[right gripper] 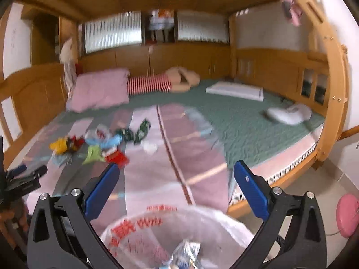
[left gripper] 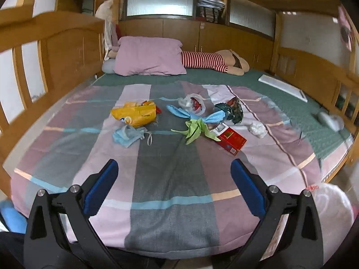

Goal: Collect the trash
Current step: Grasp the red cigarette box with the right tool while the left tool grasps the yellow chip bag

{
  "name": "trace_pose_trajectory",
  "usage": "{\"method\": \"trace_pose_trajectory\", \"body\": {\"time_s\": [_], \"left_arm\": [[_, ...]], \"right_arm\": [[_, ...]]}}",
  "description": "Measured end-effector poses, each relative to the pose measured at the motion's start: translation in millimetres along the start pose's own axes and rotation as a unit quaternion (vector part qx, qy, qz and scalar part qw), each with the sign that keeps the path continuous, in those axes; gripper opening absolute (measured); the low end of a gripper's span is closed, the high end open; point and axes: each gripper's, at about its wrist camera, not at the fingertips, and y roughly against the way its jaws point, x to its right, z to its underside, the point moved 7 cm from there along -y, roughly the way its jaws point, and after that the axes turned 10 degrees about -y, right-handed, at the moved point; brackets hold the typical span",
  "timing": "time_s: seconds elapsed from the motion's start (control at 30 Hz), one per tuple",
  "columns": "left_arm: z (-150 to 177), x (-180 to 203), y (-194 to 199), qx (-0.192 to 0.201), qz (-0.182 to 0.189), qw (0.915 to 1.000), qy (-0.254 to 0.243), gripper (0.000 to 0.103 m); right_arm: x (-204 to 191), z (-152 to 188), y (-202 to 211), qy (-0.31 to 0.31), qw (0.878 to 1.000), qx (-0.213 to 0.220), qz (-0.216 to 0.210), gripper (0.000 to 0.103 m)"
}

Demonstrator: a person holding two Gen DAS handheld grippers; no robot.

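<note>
Trash lies in a cluster mid-bed: a yellow snack bag [left gripper: 134, 113], a blue face mask [left gripper: 128, 135], a green paper scrap [left gripper: 194, 130], a red box [left gripper: 231, 139], a clear plastic bag [left gripper: 193, 105], a dark foil wrapper [left gripper: 232, 111] and a white tissue wad [left gripper: 258, 129]. My left gripper [left gripper: 174, 168] is open above the checked blanket [left gripper: 168, 190], well short of the trash, with nothing between its pads. My right gripper [right gripper: 176, 172] is open and empty over a clear trash bag with red print [right gripper: 175, 233]; some trash sits inside it. The same cluster [right gripper: 94, 145] shows blurred in the right wrist view.
A pink pillow [left gripper: 149, 56] and a striped stuffed doll [left gripper: 208, 61] lie at the head of the bed. Wooden rails [left gripper: 56, 51] border both sides. A white board [right gripper: 235, 90] and a white device [right gripper: 289, 113] rest on the green mattress cover. A pink disc [right gripper: 347, 215] lies on the floor.
</note>
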Motion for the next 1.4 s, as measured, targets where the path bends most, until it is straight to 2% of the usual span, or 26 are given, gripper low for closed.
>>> {"method": "trace_pose_trajectory", "body": {"time_s": [0.03,0.1,0.17,0.23,0.37,0.43,0.5,0.6,0.63,0.67,0.73,0.77,0.83,0.93,1.07,1.13,1.17,1.23,1.33,1.37,1.4], "left_arm": [[3.6,-0.5,8.2,0.004,-0.002,1.0000,0.006,0.100],[-4.5,-3.5,18.1,0.044,-0.010,0.9989,0.015,0.100],[-12.7,-3.1,26.0,0.071,-0.032,0.9969,0.004,0.100],[-21.8,-0.9,21.2,0.075,-0.032,0.9967,-0.008,0.100],[-38.8,0.5,-4.3,0.045,-0.011,0.9987,-0.021,0.100],[-48.9,0.5,-16.8,0.047,-0.001,0.9985,-0.026,0.100],[-55.8,-3.4,-34.7,0.043,-0.015,0.9985,-0.029,0.100],[-55.3,-17.7,-71.7,0.007,-0.027,0.9996,-0.004,0.100],[-51.2,-26.3,-84.4,-0.013,-0.028,0.9993,0.019,0.100],[-45.9,-38.4,-94.9,-0.031,-0.026,0.9976,0.057,0.100],[-34.5,-64.0,-108.8,-0.062,-0.021,0.9886,0.136,0.100],[-27.8,-79.8,-114.7,-0.075,-0.024,0.9807,0.179,0.100],[-17.4,-103.2,-121.4,-0.088,-0.037,0.9679,0.233,0.100],[-7.8,-125.7,-130.0,-0.103,-0.056,0.9544,0.275,0.100],[-5.2,-132.9,-134.7,-0.106,-0.064,0.9499,0.287,0.100],[-10.5,-133.5,-138.9,-0.099,-0.061,0.9510,0.286,0.100],[-13.3,-133.5,-141.1,-0.097,-0.059,0.9518,0.285,0.100],[-20.5,-132.7,-146.2,-0.088,-0.055,0.9523,0.287,0.100],[-31.6,-134.8,-155.4,-0.070,-0.037,0.9482,0.308,0.100],[-35.3,-134.4,-159.9,-0.066,-0.031,0.9475,0.311,0.100],[-38.5,-132.9,-165.1,-0.066,-0.026,0.9473,0.312,0.100]], "right_arm": [[-2.2,-0.6,-2.0,0.007,1.000,-0.004,0.000,0.100],[-7.4,-2.3,-5.6,0.015,1.000,-0.010,-0.003,0.100],[-12.4,-5.0,-10.6,0.014,1.000,-0.019,-0.001,0.100],[-19.6,-8.9,-18.9,0.008,0.999,-0.032,-0.003,0.100],[-40.5,-15.4,-32.1,0.008,0.999,-0.040,-0.014,0.100],[-54.1,-17.8,-42.3,0.019,0.999,-0.040,-0.013,0.100],[-65.2,-15.7,-54.7,0.030,0.998,-0.052,-0.011,0.100],[-86.1,-9.2,-85.4,0.047,0.995,-0.085,-0.019,0.100],[-93.7,-6.3,-99.5,0.053,0.994,-0.098,-0.018,0.100],[-99.2,-3.6,-111.6,0.056,0.993,-0.107,-0.016,0.100],[-111.7,3.1,-143.6,0.055,0.989,-0.137,-0.012,0.100],[-119.9,8.8,-166.0,0.053,0.986,-0.160,-0.013,0.100],[-139.1,22.9,-211.2,0.058,0.978,-0.200,-0.017,0.100],[-166.4,44.6,-263.4,0.088,0.966,-0.240,-0.022,0.100],[-183.1,73.6,-303.1,0.091,0.949,-0.302,-0.024,0.099],[-192.6,84.5,-307.9,0.115,0.941,-0.317,-0.026,0.084],[-196.0,88.0,-306.1,0.125,0.938,-0.322,-0.027,0.072],[-203.8,91.1,-295.7,0.142,0.937,-0.317,-0.043,0.069],[-212.3,100.6,-273.9,0.163,0.931,-0.321,-0.066,0.062],[-214.6,105.2,-264.4,0.175,0.928,-0.321,-0.069,0.049],[-215.9,109.9,-257.1,0.191,0.926,-0.320,-0.065,0.048]]}}
